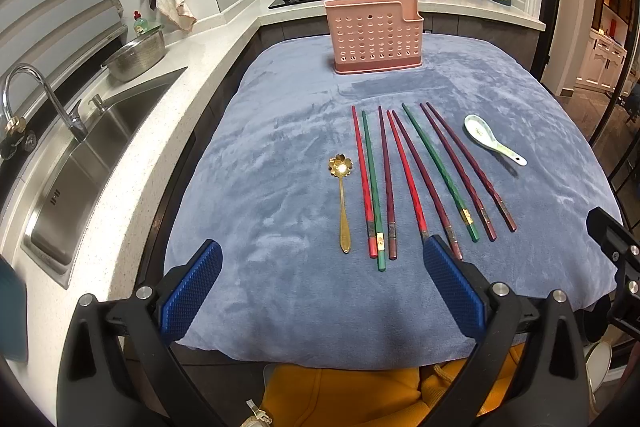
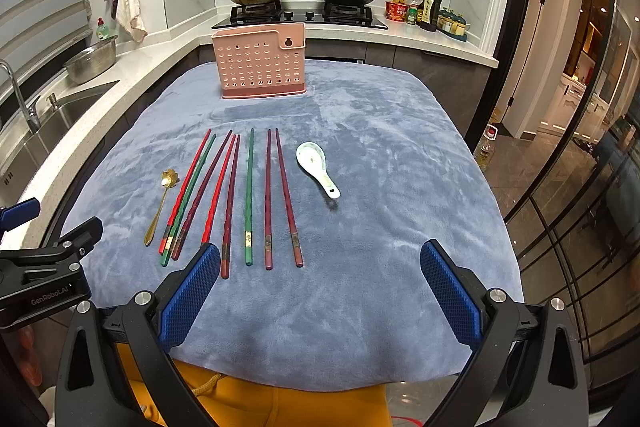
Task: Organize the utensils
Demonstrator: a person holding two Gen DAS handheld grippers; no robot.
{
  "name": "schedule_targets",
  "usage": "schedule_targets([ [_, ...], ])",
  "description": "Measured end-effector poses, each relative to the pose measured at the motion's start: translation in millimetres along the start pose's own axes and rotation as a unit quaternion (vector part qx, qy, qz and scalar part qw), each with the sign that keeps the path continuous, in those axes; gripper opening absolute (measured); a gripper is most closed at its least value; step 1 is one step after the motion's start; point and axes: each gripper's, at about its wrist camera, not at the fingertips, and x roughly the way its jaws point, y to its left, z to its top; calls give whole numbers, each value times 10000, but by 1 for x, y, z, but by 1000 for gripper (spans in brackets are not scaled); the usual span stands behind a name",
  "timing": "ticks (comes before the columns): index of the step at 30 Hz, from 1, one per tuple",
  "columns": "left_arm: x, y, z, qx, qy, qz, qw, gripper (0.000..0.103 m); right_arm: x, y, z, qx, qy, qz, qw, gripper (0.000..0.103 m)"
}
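Chopsticks (image 2: 248, 199) lie lengthwise toward the pink holder (image 2: 260, 67); right gripper (image 2: 320, 291) nearer, both gaping empty, left gripper (image 1: 322, 287) too.

A plush blue-grey fleece cloth (image 1: 280, 187) covers the tabletop, its matt nap brushed into lighter and darker patches. On it stands a pink perforated plastic utensil holder (image 1: 374, 37) with a smooth, dull finish. The gold flower-headed metal spoon (image 1: 343, 203) is polished and throws a bright glare from its bowl. The white glazed ceramic soup spoon (image 2: 318, 163) looks glossy. The red, green and maroon lacquered chopsticks (image 2: 249, 195) carry a soft sheen. Each tool shows blue rubbery pads (image 2: 192, 297) with a rough, diamond-knurled texture on matt black plastic arms.
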Motion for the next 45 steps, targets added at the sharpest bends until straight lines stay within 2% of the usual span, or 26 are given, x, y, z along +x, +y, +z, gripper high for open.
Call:
schedule_targets([
  [13,0,1,1,2,1,-12,10000,96,-2,-2,-7,16,52,7,10000,96],
  [16,-1,3,3,-20,-15,-44,10000,96,3,-1,-10,36,183,19,9998,96],
  [18,2,7,4,-82,20,-69,9999,96,4,-3,0,74,228,16,9997,96],
  [22,22,21,7,-393,246,-217,9987,96,13,-10,-2,161,142,0,9998,96],
  [23,29,25,7,-495,309,-224,9980,96,7,-13,-4,148,-324,-67,9993,96],
  [24,39,32,8,-619,386,-289,9969,96,17,-16,-3,230,-380,-32,9990,96],
  [29,80,46,8,-823,663,-339,9938,95,44,-19,4,314,-202,15,9993,96],
  [32,109,45,8,-860,919,-430,9911,89,59,-19,10,19,-89,-288,9995,96],
  [36,138,41,4,-966,1255,-722,9847,72,75,-24,23,88,-197,-201,9996,96],
  [39,146,37,1,-926,1334,-835,9832,70,81,-27,34,159,-310,-185,9992,96],
  [42,153,31,-1,-878,1447,-930,9812,60,87,-29,43,141,-390,-179,9990,96],
  [44,154,31,-2,-880,1479,-911,9808,57,91,-30,49,127,-444,-139,9988,96],
  [45,155,31,-2,-876,1483,-898,9810,56,95,-31,51,126,-434,-113,9989,92],
])
